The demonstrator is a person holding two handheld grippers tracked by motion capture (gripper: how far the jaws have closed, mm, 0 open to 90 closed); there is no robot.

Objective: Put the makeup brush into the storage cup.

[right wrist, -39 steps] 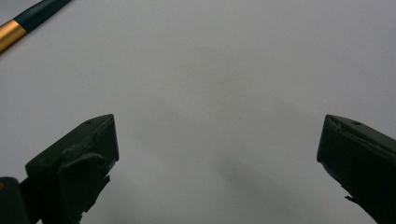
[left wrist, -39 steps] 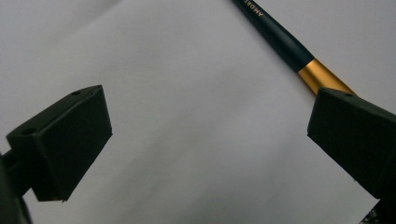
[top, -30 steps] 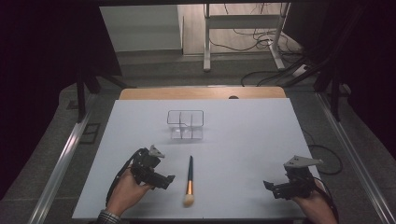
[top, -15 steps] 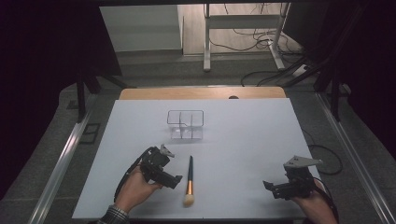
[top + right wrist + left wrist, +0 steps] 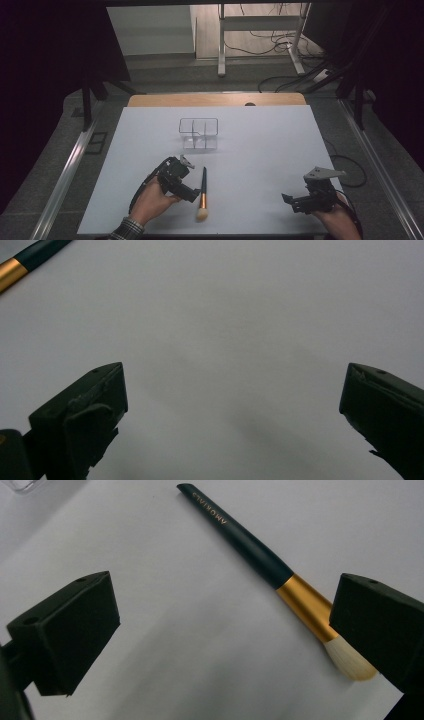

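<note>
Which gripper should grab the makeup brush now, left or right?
Left. The left gripper sits right beside the makeup brush, jaws open, with the gold ferrule close to one jaw in its own view. The right gripper is open too but rests far off near the table's right edge.

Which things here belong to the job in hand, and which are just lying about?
In the job:
makeup brush, lying flat on the table
left hand-held gripper, open beside the brush

Lying about:
clear divided box, farther up the table
right hand-held gripper, open, apart at the table's right
</note>
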